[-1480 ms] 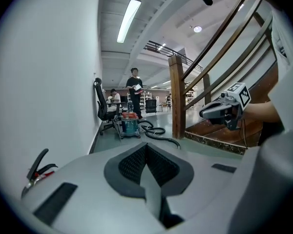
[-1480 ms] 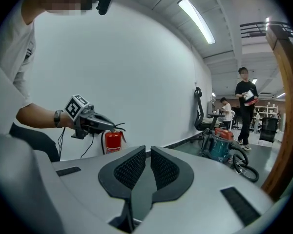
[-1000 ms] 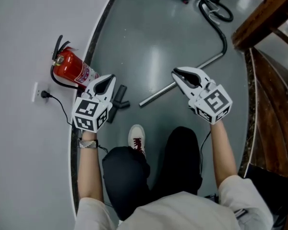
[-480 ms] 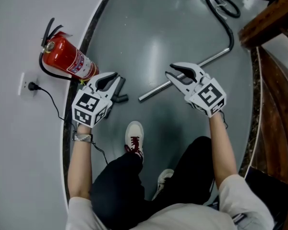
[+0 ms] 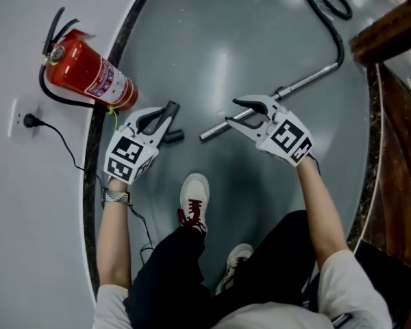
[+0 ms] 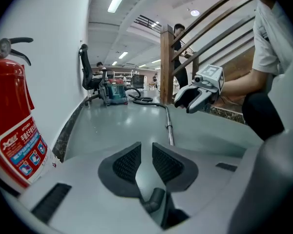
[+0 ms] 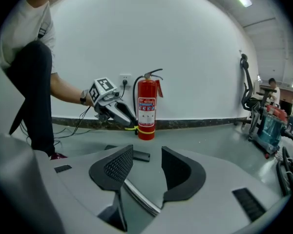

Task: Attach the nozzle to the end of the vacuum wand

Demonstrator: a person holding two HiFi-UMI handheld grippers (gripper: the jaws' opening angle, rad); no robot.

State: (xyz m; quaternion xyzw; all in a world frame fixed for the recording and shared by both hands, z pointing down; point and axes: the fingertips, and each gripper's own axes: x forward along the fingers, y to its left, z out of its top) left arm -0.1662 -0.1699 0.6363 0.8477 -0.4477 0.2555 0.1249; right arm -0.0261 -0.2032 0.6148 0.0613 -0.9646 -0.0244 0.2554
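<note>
**Each part lies under its own gripper, a short gap between them**

The grey floor (image 5: 212,53) carries everything. The biggest piece on it is the wand (image 5: 305,81), a bare metal tube lying flat. In the head view it slants from its hose (image 5: 339,43) at the upper right down to a free end at the lower left, in front of the person's shoe. That free end points toward the nozzle (image 5: 175,137), the small black piece lying a little to its left, near it but not touching. A red fire extinguisher (image 5: 85,74) stands further left by the wall, clear of both.

The nozzle's long axis runs roughly up and down the head view, so it sits across the wand's line rather than along it. Which of its ends takes the tube is too small to tell.

The right gripper (image 5: 231,112) is low over the wand, close to the free end. Its jaws have just been opening and now stand wide apart. Its own view shows the tube crossing low between the pads, with neither pad pressing on it. The left gripper (image 5: 161,117) is the nearer one to the nozzle. Its jaws have also just been opening, to a narrower gap, and the black piece shows low between them, not yet pinched.

So each hand is already next to its own part. After both grasps, the join probably depends on turning the nozzle into line with the slanting tube. Then it can be slid rightward onto the free end.
</note>
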